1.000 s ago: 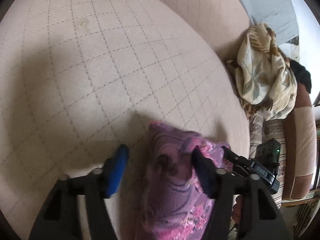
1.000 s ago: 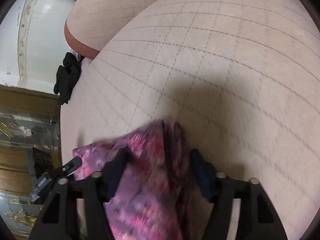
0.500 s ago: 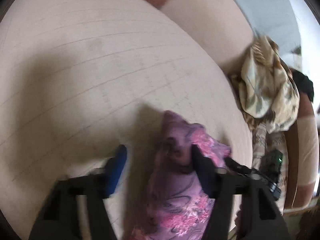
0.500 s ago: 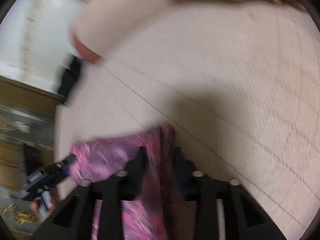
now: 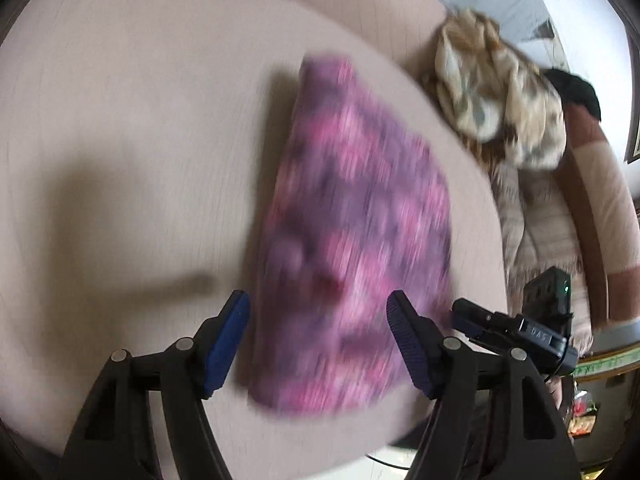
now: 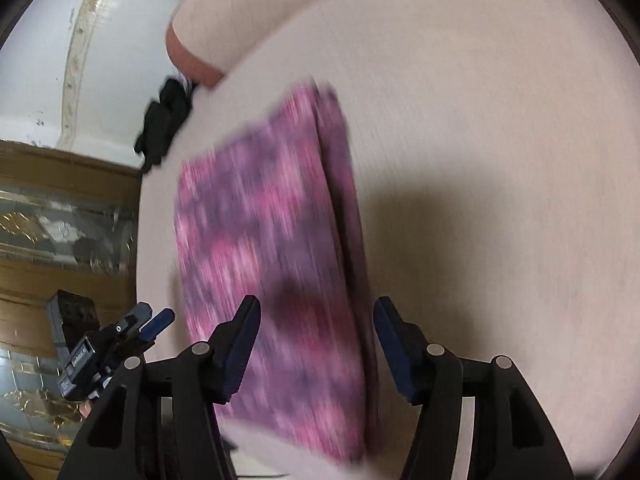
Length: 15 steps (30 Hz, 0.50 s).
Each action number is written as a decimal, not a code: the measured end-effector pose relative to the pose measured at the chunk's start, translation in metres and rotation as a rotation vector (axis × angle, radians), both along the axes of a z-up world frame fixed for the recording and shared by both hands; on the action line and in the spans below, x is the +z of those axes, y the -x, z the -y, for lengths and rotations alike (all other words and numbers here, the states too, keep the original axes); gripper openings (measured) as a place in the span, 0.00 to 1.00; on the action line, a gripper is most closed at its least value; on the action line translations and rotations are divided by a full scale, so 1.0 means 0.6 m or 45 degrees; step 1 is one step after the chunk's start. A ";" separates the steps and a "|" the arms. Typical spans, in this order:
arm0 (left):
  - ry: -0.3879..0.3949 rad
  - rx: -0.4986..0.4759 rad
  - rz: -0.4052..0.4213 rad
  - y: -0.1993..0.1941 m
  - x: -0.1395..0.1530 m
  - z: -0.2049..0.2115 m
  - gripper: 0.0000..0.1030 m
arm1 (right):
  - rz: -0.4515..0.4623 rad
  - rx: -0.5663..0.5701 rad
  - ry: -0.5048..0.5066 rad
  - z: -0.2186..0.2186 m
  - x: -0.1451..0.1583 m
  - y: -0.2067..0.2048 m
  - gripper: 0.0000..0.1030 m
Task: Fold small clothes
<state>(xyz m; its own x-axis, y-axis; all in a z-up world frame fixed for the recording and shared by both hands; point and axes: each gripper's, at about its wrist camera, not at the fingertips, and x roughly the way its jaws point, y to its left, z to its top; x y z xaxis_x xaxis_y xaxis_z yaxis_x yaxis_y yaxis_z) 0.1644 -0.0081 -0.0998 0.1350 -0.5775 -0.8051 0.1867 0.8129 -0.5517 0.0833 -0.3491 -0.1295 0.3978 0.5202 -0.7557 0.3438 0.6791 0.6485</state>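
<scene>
Cloth (image 5: 352, 240) (pink-purple, blurred) lies on the cushion (image 5: 120, 120); left gripper (image 5: 318, 340) and right gripper (image 6: 316, 344) gape wide.

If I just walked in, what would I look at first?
Probably the bright pink and purple cloth, lying folded on the beige cushion. The left tool and the right tool both hang open just above its near edge, holding nothing. Next you might spot the crumpled cream patterned cloth heaped beyond the cushion's edge.

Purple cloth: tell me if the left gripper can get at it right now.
Probably yes. The left gripper is open, and the purple cloth lies flat on the beige cushion just ahead, with nothing between them.
</scene>
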 end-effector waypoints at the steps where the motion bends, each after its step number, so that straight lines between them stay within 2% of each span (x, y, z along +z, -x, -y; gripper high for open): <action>1: -0.018 -0.005 -0.034 0.015 -0.020 -0.001 0.68 | -0.024 -0.008 -0.009 -0.010 -0.010 0.020 0.57; 2: -0.033 -0.012 -0.061 0.026 -0.037 -0.007 0.68 | -0.052 -0.017 -0.016 -0.019 -0.021 0.041 0.52; 3: -0.031 -0.006 -0.020 0.032 -0.041 -0.008 0.68 | -0.058 -0.021 -0.027 -0.020 -0.027 0.054 0.44; 4: -0.044 -0.014 0.015 0.035 -0.037 -0.004 0.68 | -0.064 -0.025 -0.019 -0.018 -0.032 0.068 0.41; 5: -0.068 -0.031 0.038 0.036 -0.033 0.002 0.54 | -0.063 -0.024 0.017 -0.021 -0.031 0.070 0.38; 6: -0.055 -0.039 0.055 0.037 -0.028 0.003 0.42 | -0.068 -0.017 0.031 -0.021 -0.031 0.070 0.36; 7: -0.027 -0.043 0.053 0.039 -0.025 0.001 0.25 | -0.073 -0.016 0.033 -0.022 -0.032 0.067 0.35; 8: -0.025 -0.023 0.058 0.041 -0.023 -0.003 0.13 | -0.082 -0.029 0.031 -0.020 -0.036 0.066 0.30; 9: 0.009 -0.003 0.050 0.042 -0.021 -0.013 0.12 | -0.089 -0.034 0.036 -0.017 -0.038 0.068 0.19; 10: 0.066 0.014 0.026 0.041 -0.015 -0.030 0.11 | -0.097 -0.034 0.046 -0.010 -0.040 0.074 0.13; 12: 0.205 0.077 -0.002 0.046 0.006 -0.064 0.11 | -0.082 -0.053 0.027 0.000 -0.035 0.082 0.08; 13: 0.218 0.096 0.011 0.052 0.014 -0.075 0.10 | -0.056 -0.065 0.022 0.007 -0.025 0.093 0.08; 15: 0.153 0.114 0.022 0.064 0.005 -0.087 0.08 | -0.015 -0.064 0.044 0.007 -0.010 0.108 0.07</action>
